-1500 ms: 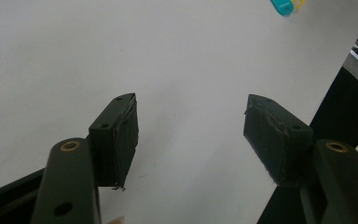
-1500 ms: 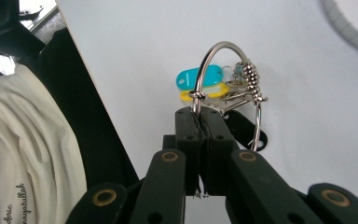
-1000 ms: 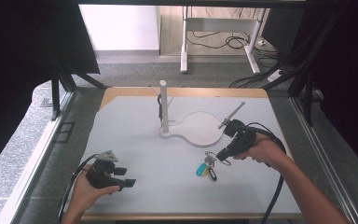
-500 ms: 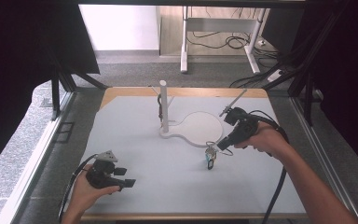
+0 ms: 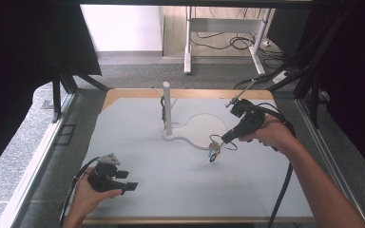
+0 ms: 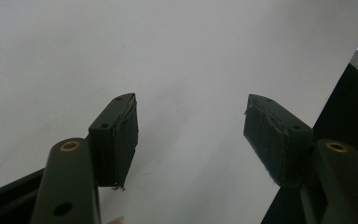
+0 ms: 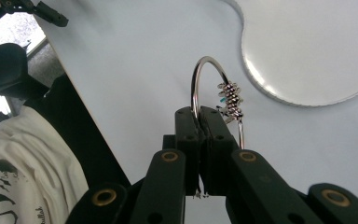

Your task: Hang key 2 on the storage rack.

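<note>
Metal key ring [image 7: 200,79] pinched between the pressed-together jaws of the right gripper [image 5: 224,138], with the ring's arc rising beyond the jaw tips in the right gripper view. Small chain of silver beads [image 7: 230,99] strung on the ring just right of the jaw tips, with a trace of teal behind it. Seen from the high view: ring and attached small items [image 5: 214,152] hanging off the gripper tip, clear of the grey table mat [image 5: 171,190], just beside the near right edge of the white stand base [image 5: 202,128]. Right gripper angled down and to the left, held by the right hand [image 5: 268,135], cable trailing back along the forearm.

White post [image 5: 167,107] upright on the narrow left end of the base, with a thin dark hook [image 5: 163,107] at its side; exact shape of the hook too small to tell.

Left gripper [image 5: 123,183] held by the left hand [image 5: 88,194] near the front left corner of the table, well apart from the ring and the stand. Jaws spread wide in the left gripper view, with nothing between the pads [image 6: 121,137], bare mat behind them.

Pale rounded edge of the base [image 7: 303,46] visible at upper right in the right gripper view, near the ring but not touching it.
</note>
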Tool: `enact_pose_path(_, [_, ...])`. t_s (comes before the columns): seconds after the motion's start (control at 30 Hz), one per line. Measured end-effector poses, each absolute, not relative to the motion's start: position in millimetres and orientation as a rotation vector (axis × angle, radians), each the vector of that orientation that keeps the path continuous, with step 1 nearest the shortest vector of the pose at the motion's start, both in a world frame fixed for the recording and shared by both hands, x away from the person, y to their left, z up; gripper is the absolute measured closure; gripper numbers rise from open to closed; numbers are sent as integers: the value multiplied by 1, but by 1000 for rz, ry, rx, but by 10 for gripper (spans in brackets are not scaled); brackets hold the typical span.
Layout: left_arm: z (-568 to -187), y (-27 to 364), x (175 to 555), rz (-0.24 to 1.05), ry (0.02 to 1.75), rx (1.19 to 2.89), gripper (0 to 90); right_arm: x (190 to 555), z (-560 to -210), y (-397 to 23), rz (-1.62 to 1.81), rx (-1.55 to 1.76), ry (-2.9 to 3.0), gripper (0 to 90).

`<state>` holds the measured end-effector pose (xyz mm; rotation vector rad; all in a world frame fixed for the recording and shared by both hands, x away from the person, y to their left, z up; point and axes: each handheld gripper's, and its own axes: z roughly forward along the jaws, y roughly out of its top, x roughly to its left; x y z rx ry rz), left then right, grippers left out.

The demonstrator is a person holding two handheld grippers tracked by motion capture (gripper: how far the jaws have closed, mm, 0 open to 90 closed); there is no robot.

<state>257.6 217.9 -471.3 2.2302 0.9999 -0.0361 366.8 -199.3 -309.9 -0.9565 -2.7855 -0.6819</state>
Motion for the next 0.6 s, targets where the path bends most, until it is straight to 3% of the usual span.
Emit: enact_pose_path(0.6, [-472,218,258,-48,996,2236,356,385,-287,-195,-709,-986,-2789,876])
